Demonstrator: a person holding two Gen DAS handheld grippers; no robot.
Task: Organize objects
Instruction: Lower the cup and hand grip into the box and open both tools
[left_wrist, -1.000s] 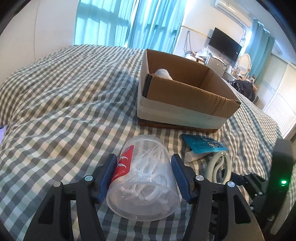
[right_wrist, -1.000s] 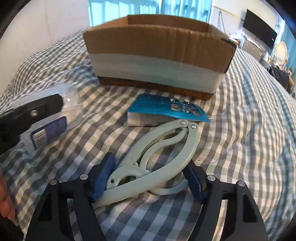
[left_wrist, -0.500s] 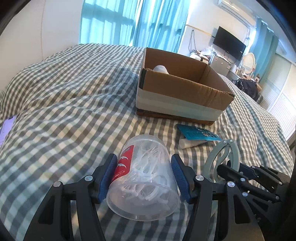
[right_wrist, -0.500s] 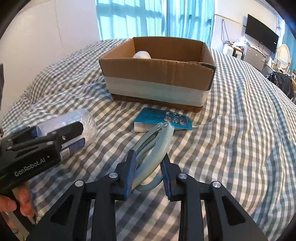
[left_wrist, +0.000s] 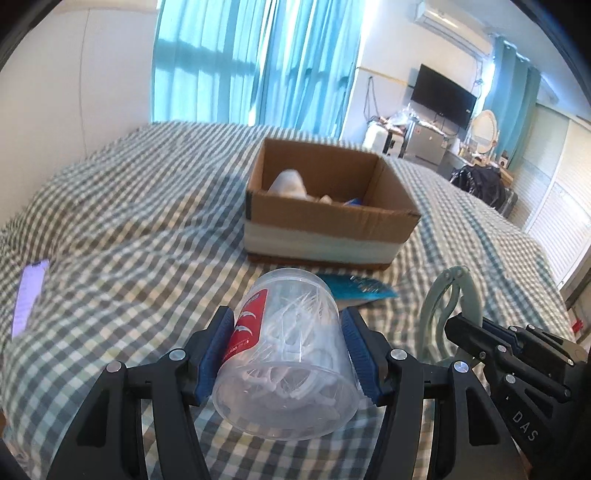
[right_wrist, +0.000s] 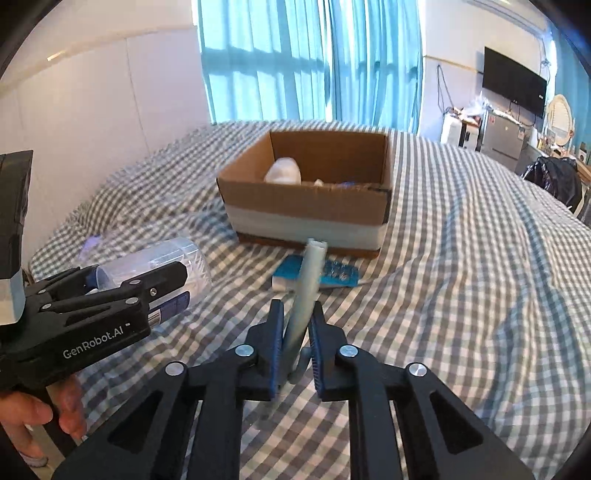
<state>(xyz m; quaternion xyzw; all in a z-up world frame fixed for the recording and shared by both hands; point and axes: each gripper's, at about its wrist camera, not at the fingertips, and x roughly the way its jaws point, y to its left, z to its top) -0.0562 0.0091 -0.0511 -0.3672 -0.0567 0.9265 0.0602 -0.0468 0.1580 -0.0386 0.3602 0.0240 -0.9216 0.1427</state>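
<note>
A checked bed (right_wrist: 461, 258) carries a cardboard box (right_wrist: 306, 218) ahead of the tool, a blue packet (right_wrist: 332, 275) nearer.

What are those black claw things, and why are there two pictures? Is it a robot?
Not a robot. A person holds two grabber tools, and each carries a camera, so each picture looks along one tool's fingers. The left gripper squeezes a clear plastic tub of small white picks. The right gripper pinches a pale green folding hanger. Both are lifted over a checked bedspread. Ahead stands a cardboard box with some things already inside, and a blue packet lies before it.
</note>
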